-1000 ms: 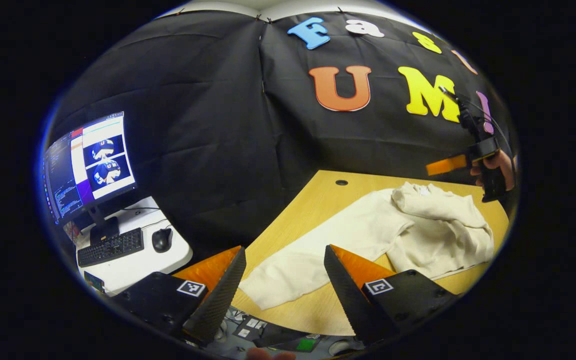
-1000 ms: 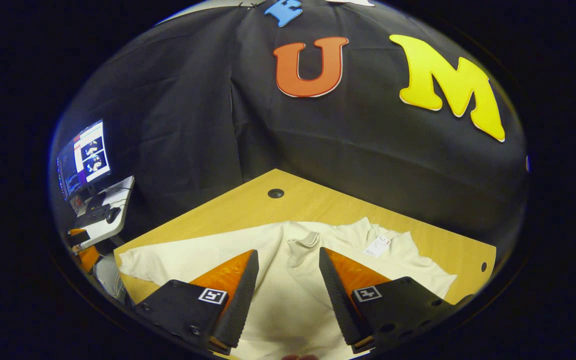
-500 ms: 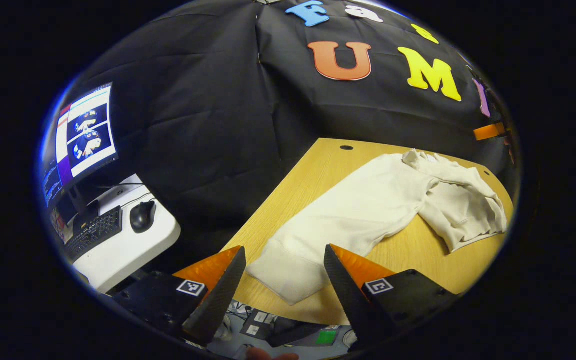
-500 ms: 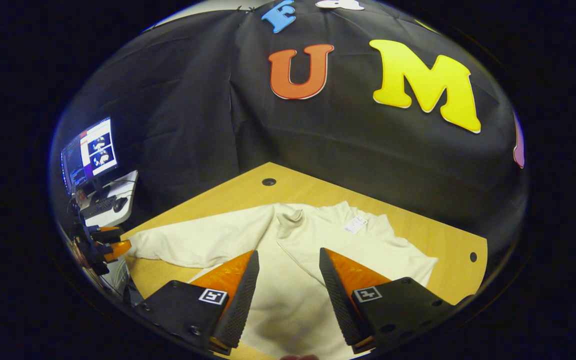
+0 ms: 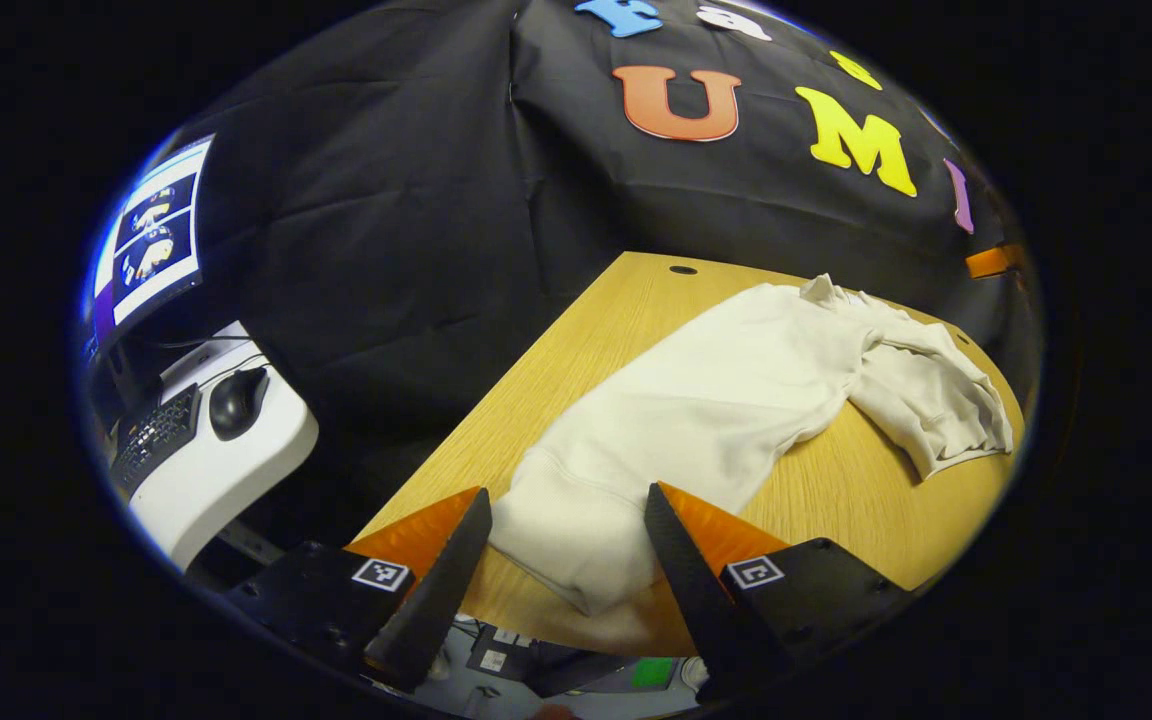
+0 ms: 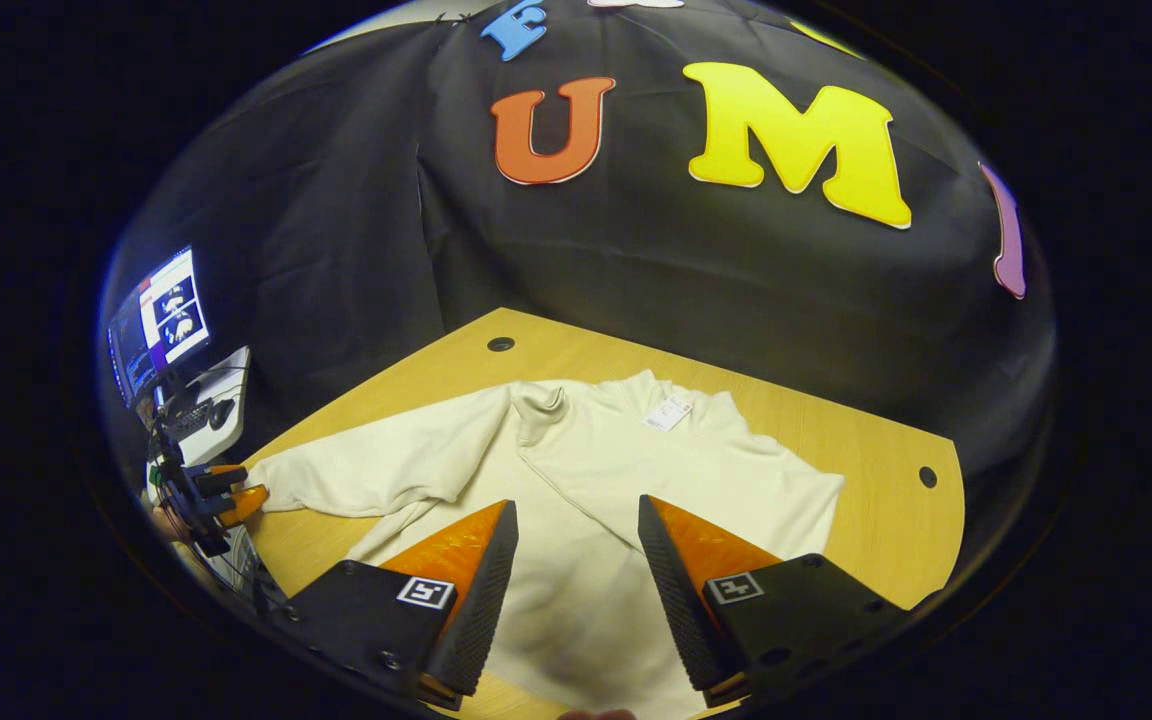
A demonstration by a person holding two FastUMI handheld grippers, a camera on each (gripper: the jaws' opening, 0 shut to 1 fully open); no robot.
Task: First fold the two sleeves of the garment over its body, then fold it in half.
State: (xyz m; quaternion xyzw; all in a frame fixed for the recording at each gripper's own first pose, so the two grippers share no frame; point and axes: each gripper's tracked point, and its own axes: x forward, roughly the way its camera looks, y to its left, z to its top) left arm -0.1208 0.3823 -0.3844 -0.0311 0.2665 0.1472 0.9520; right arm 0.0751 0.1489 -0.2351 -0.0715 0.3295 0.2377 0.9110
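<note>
A cream sweatshirt (image 6: 586, 470) lies on the wooden table (image 6: 836, 440), collar and tag toward the wall. One sleeve (image 6: 541, 405) lies folded over the body. The other sleeve (image 5: 696, 400) stretches toward the table's corner, and its cuff (image 5: 576, 550) sits between the fingers of my open left gripper (image 5: 561, 590). Whether those fingers touch the cloth I cannot tell. From the right gripper view, the left gripper (image 6: 216, 495) is at that sleeve's end. My right gripper (image 6: 571, 590) hovers open over the lower body of the garment, holding nothing. Its orange part (image 5: 991, 262) shows far right.
A side desk (image 5: 226, 470) beyond the table's left corner carries a monitor (image 5: 151, 235), a keyboard (image 5: 151, 440) and a mouse (image 5: 236, 400). The tabletop has cable holes (image 6: 501, 344) (image 6: 927, 476). Bare wood (image 5: 866, 510) lies in front of the garment.
My left gripper has come down and in toward the outstretched sleeve's cuff. My right gripper has drawn back from the folded sleeve, so more of the garment shows.
</note>
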